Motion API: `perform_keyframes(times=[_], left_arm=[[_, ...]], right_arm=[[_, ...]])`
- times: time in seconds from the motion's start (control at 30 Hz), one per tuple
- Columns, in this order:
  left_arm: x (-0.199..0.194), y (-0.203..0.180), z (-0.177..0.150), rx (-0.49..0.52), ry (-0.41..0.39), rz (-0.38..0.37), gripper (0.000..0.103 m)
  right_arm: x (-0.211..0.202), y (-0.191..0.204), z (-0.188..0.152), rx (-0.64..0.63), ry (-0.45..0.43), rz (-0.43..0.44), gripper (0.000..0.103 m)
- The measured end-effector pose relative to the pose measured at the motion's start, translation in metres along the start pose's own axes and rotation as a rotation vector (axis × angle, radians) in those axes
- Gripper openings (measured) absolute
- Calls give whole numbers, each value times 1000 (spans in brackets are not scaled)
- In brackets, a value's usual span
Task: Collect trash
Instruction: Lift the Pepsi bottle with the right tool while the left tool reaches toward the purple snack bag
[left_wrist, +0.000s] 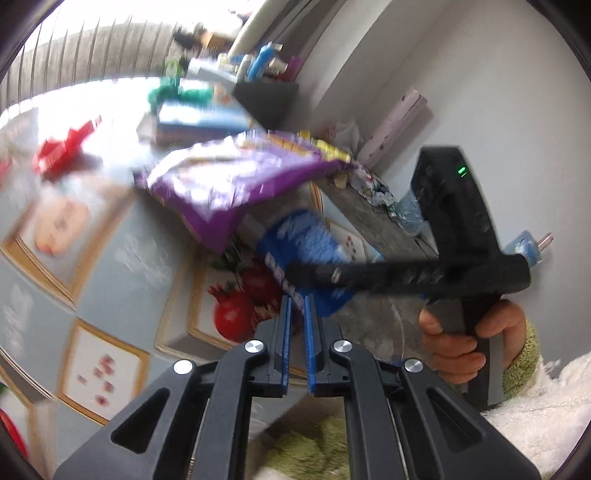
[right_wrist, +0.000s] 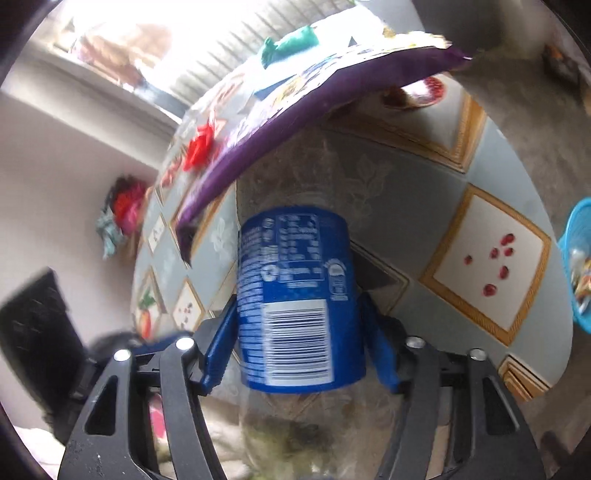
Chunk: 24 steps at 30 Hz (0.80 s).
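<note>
The right tongs clamp a clear bottle by its blue label under a purple snack bag, while the left tongs stand narrow above the patterned surface.

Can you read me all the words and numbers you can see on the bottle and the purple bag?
Nothing here is sharp enough to read out.
Bottle's blue label: a barcode, a table of small print and lines of white text, all too blurred to read.
Same blue label seen from the left wrist: white lettering, smeared by motion.
Purple bag: white and yellow print, too blurred.
Red wrapper: no readable text.
</note>
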<state>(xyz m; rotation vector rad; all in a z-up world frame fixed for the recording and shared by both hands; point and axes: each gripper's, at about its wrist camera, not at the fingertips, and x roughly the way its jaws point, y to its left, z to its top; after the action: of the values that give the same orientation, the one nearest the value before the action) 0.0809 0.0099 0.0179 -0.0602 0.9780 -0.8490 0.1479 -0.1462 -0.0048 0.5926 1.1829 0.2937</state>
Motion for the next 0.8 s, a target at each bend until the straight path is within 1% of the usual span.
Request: perform_keyframes(times=[0.07,0.1,0.17,0.2,0.23,0.33,0.37,0.4,0.47,0.5,0.57,0.67,0.8], left_arm=[[-11,-5,5,66,-52,43,6],[-15,-8,7,91,-72,58,8],[-22,-14,12,158,-135,107,8],[-23,-16,14,178,-151,121,8],[-23,-18,17,199,-163,137,9],[-12,-18,25,252,-164,197,22],[-8,-17,27,270,-161,213,24],[-3,-17,29,285,-154,230,25],[7,-15,34,317,-139,250,27],[11,-16,34,330,-136,252,28],[18,-19,34,377,-137,255,35],[25,-22,36,437,-135,278,36],[29,-19,43,412,-107,242,36]], right_arm=[[5,2,1,4,-3,6,57],[5,2,1,12,-4,8,57],[-4,-15,-2,36,-9,19,57],[-3,-17,-1,50,-9,29,57],[-11,-29,-7,58,-10,35,56],[-17,-34,-8,81,-19,40,56],[-18,-34,-8,89,-22,41,56],[-31,-51,-14,93,-23,47,56],[-32,-57,-15,119,-29,63,56],[-33,-60,-16,128,-30,73,56],[-35,-66,-17,152,-37,88,56],[-38,-74,-19,177,-59,84,56],[-44,-85,-20,215,-92,99,56]])
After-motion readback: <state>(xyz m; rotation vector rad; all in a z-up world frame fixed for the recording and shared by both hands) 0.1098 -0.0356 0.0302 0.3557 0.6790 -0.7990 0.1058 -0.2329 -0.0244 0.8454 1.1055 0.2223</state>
